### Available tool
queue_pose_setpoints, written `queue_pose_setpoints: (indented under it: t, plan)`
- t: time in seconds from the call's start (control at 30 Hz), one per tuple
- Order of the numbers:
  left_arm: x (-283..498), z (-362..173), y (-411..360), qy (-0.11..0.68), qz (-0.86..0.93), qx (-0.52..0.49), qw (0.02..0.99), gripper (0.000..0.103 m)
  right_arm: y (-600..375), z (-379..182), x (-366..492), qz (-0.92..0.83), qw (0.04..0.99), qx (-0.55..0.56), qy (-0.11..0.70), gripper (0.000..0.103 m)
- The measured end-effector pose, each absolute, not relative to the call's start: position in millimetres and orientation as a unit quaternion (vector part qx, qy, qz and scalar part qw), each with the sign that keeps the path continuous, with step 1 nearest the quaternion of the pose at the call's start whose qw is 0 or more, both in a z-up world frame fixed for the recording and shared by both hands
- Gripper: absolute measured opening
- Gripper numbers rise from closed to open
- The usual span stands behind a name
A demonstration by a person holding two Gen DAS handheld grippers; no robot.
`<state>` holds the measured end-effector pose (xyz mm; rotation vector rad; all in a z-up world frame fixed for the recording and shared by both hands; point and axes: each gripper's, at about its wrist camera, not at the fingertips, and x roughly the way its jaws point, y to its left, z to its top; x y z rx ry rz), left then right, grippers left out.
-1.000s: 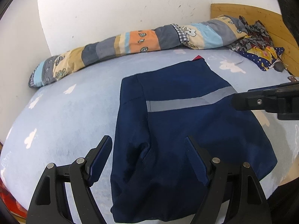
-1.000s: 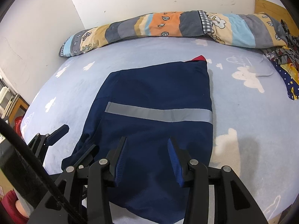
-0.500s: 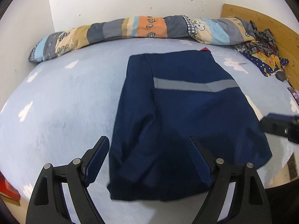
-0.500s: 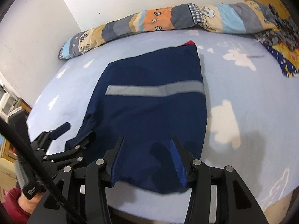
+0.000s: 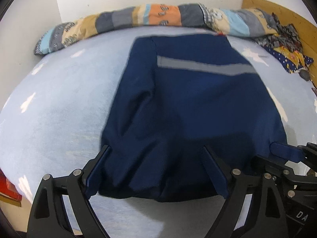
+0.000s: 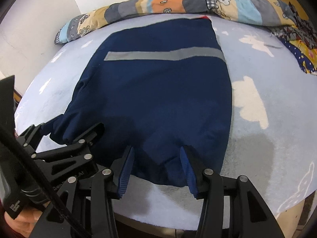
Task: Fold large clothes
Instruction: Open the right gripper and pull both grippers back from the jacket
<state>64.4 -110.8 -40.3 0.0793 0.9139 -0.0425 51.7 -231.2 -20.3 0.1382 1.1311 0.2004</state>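
Navy jacket (image 5: 190, 103) lies flat on the bed (image 5: 59, 103), partly folded. Left gripper (image 5: 156, 170) opening wide, right gripper (image 6: 156, 168) half open, both astride the near hem, gripping nothing. Soft, floppy, probably light; pinch hem corners.

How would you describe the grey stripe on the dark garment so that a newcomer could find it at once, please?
Start at the pale blue cloud-print bed sheet, where a navy blue folded garment lies flat. Across its far part, towards the long patchwork bolster pillow, runs the grey reflective stripe, the only light band on the plain navy cloth.
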Motion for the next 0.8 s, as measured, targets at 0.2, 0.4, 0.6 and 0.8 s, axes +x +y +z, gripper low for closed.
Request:
queue_pose_setpoints:
  t: [0.2, 0.4, 0.6, 0.8]
  plan:
    - [38.0, -3.0, -100.7, 0.382, -0.024, 0.038, 0.923, 0.090, -246.6, 13.7, 34.5, 0.071, 0.872, 0.064, 0.480, 0.052]
    - [42.3, -25.5, -109.4, 0.444, -0.064, 0.012, 0.894, 0.090, -251.4, -3.2, 29.5, 0.045, 0.861, 0.054, 0.504, 0.053]
    - [50.8, -39.7, -108.7, 0.472, -0.063, 0.011, 0.879, 0.090, -254.6, -17.1, 35.1, 0.045, 0.846, 0.061, 0.528, 0.060]
    - [42.5, 1.3, -87.7, 0.406, -0.063, 0.000, 0.912, 0.090, -277.7, 16.4, 30.2, 0.048, 0.871, 0.110, 0.476, 0.060]
